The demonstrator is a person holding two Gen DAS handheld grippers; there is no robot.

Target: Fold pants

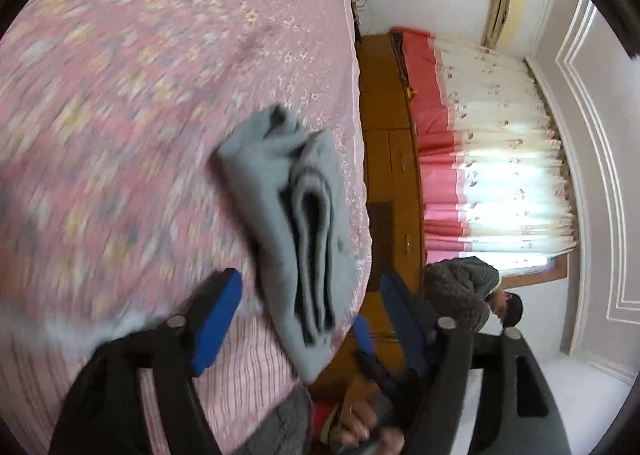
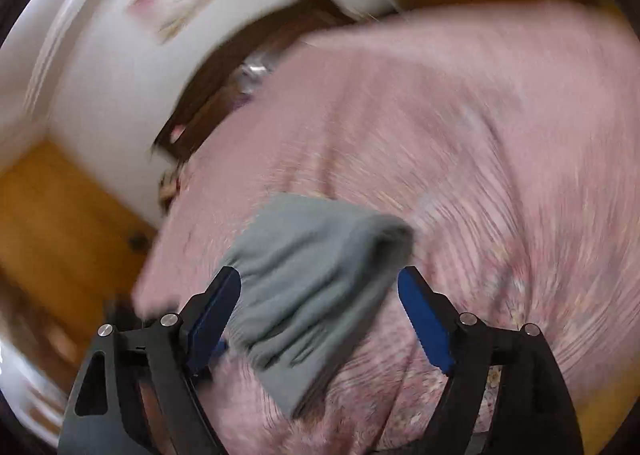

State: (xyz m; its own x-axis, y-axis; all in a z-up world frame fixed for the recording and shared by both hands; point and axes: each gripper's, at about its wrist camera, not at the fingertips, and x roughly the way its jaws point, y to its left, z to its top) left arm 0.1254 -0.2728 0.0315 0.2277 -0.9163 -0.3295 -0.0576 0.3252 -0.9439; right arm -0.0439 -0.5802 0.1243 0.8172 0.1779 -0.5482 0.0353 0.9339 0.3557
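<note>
The grey pants (image 1: 296, 223) lie folded into a thick bundle on the pink bedspread (image 1: 120, 95), near the bed's edge. My left gripper (image 1: 312, 303) is open; the bundle's near end sits between its blue pads (image 1: 216, 323) without being pinched. In the right wrist view the same bundle (image 2: 312, 287) lies between the spread blue pads (image 2: 424, 323) of my right gripper (image 2: 320, 299), which is open. Both views are blurred by motion.
The pink bedspread (image 2: 460, 155) fills most of both views. Beyond the bed edge are a wooden floor (image 1: 388, 143), a pink and white curtain (image 1: 500, 143) and a seated person (image 1: 468, 291). A dark wooden headboard (image 2: 224, 87) stands against the white wall.
</note>
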